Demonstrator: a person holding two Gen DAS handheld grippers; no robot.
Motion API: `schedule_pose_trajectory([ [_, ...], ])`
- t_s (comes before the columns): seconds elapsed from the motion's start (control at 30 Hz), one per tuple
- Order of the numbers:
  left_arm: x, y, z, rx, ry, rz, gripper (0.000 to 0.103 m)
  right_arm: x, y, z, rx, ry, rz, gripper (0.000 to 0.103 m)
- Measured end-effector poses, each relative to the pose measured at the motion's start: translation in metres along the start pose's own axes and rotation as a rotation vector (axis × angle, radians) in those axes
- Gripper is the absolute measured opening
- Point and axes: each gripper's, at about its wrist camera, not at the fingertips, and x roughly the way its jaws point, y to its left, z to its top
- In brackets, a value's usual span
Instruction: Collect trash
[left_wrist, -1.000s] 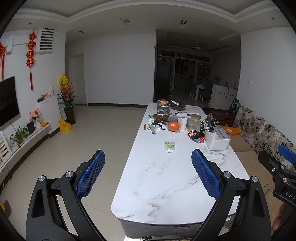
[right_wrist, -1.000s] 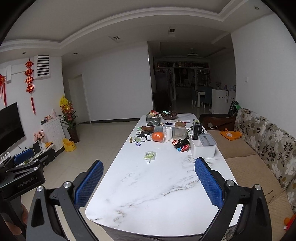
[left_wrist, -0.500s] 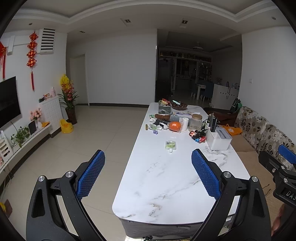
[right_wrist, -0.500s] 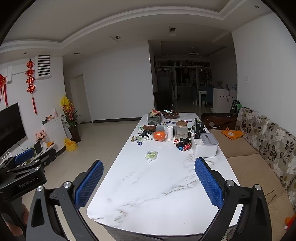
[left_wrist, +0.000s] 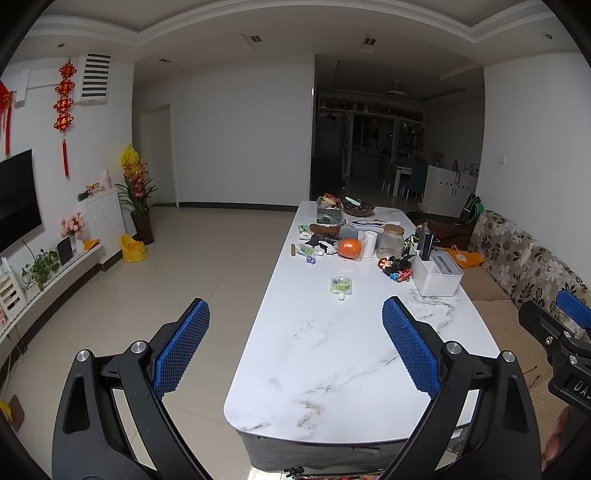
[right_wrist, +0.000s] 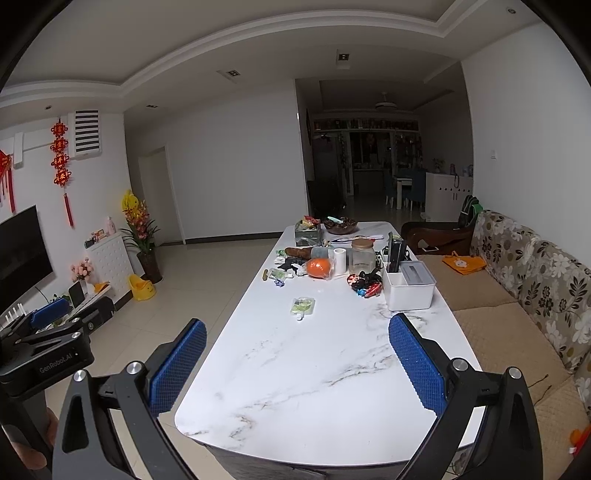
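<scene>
Pretty clearly somebody's living room at home: long white marble-look coffee table (left_wrist: 354, 354) cluttered with snacks and bits, a floral-patterned fabric sofa (right_wrist: 535, 266) along one side, a black flat-screen TV (left_wrist: 16, 199) on the wall, red Chinese knot decorations (left_wrist: 64, 99) hanging up, and a potted yellow-and-red orchid plant (left_wrist: 138, 184).

Left black two-finger gripper with blue ribbed pads (left_wrist: 295, 332): jaws spread wide, holding nothing, level. Right black gripper, same blue pads (right_wrist: 297, 354): likewise wide apart, empty, alongside.
</scene>
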Motion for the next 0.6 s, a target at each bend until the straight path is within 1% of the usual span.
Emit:
schedule_pose_trajectory([
  [0.3, -0.0014, -0.0022, -0.0031, -0.004, 0.007, 0.012, 0.092, 0.0031, 0.0011, -0.0038, 0.003, 0.009, 0.006, 0.098],
  [0.47, -0.0048, -0.0063, -0.0085, 0.005, 0.010, 0.042, 0.092, 0.0033, 0.0013, -0.0037, 0.003, 0.009, 0.005, 0.098],
  [0.6, -0.0085, -0.0053, -0.0085, -0.005, 0.009, 0.042, 0.092, 0.0032, 0.0017, -0.0065, 0.005, 0.016, 0.012, 0.098],
])
